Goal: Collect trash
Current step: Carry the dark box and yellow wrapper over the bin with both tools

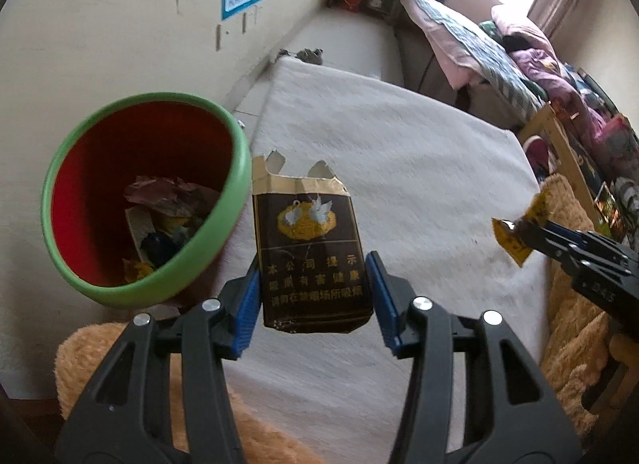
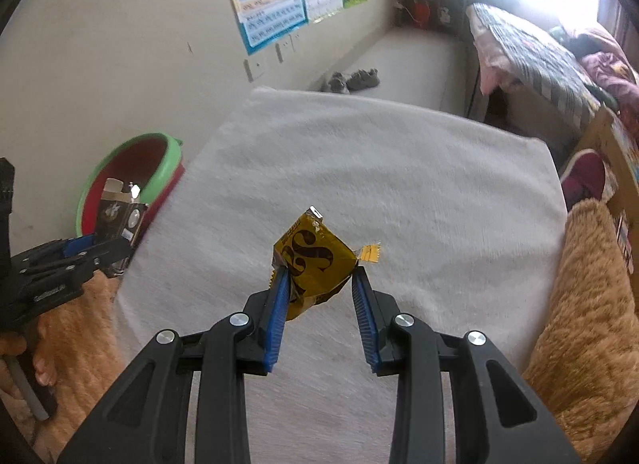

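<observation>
1. Left wrist view: left gripper [image 1: 313,284] is clamping, half-closed, a dark cigarette pack [image 1: 309,248], with the green-rimmed bin [image 1: 235,200] just to its left.
2. Right gripper [image 2: 319,284] is pinching, nearly closed, a yellow wrapper [image 2: 315,260].

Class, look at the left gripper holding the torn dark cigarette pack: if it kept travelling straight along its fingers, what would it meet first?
Probably the white fluffy rug. The left gripper, shut on the torn dark cigarette pack, points downward at it; the green-rimmed red bin sits just left of that line, though depth is unclear.
</observation>
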Demonstrator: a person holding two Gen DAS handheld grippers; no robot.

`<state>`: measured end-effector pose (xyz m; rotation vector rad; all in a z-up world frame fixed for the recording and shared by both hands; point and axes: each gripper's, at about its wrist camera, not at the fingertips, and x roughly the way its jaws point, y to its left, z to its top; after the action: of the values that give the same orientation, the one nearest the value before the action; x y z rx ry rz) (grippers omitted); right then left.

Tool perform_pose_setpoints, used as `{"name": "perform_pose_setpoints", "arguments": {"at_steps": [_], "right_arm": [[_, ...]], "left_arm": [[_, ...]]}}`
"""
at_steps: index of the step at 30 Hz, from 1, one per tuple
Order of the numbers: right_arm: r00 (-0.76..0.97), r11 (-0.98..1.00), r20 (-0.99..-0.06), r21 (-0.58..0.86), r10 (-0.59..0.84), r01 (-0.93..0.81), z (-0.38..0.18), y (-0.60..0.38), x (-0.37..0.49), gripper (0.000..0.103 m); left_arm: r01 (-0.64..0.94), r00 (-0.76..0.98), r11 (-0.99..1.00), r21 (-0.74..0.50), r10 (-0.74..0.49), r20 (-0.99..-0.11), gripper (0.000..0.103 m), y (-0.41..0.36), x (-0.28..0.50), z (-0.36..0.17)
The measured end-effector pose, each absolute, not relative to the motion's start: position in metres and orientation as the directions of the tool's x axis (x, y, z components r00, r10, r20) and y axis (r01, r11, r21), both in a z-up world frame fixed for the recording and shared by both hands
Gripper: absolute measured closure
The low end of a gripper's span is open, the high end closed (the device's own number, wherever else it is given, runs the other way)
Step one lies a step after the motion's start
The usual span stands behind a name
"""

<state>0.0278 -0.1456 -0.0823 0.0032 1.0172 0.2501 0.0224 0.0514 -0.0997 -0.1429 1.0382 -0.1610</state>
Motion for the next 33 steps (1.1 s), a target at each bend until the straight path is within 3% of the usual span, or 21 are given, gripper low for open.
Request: {"name": "perform_pose_setpoints", "arguments": {"at_steps": [33], "right_arm": [[0.530, 0.920, -0.789, 0.109, 0.310, -0.376, -0.044, -0.074, 0.047, 0.071]], "left_arm": [[-0.031, 0.552, 0.980, -0.195, -0.146, -0.821, 0.055, 0.099, 0.026, -0.086]]}}
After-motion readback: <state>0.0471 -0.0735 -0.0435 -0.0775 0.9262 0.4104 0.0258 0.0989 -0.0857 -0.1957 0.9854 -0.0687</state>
